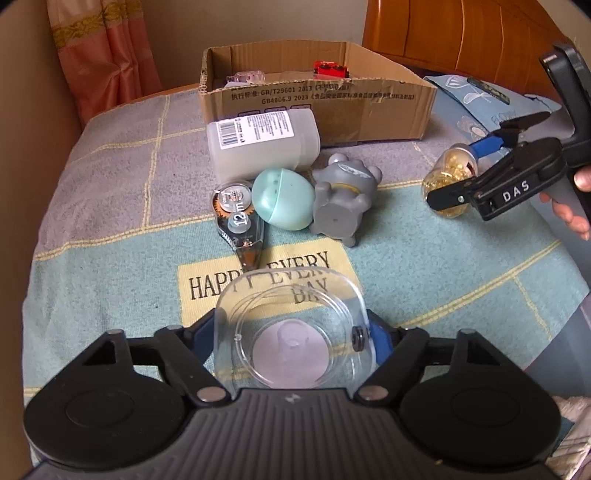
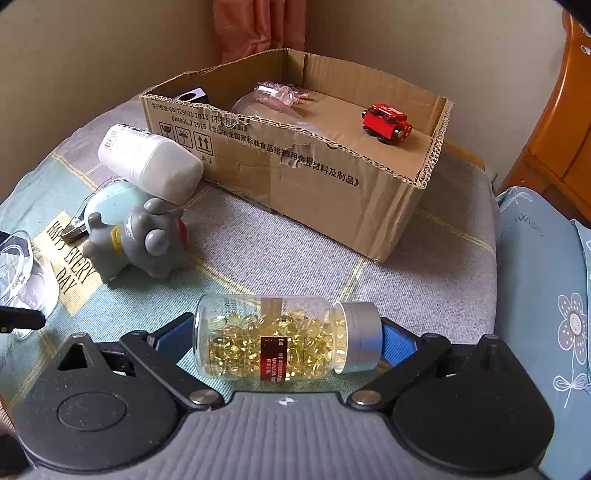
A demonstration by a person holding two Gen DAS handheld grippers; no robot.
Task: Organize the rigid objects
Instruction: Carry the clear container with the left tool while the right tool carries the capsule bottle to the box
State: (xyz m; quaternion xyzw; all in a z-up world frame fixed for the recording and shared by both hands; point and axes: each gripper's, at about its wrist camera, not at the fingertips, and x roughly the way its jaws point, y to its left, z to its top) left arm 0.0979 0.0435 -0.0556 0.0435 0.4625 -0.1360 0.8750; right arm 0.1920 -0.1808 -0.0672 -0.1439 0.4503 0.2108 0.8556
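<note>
Right wrist view: right hand-held gripper (image 2: 288, 338) clamps a capsule bottle (image 2: 280, 338) — gray toy (image 2: 144, 243), white bottle (image 2: 151, 162) lie before the cardboard box (image 2: 295, 170); left hand-held gripper (image 1: 291, 339) pinches a clear lid (image 1: 291, 332).

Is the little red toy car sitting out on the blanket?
No, the red toy car sits inside the cardboard box, on its floor near the right end, not on the blanket.

this is a bedroom in a home. a bed with a checked blanket (image 1: 110, 206) fills the middle. a pink curtain (image 1: 103, 55) hangs at the upper left, a wooden headboard (image 1: 461, 33) is at the upper right, with a blue flowered pillow (image 2: 546, 295) beside it.
</note>
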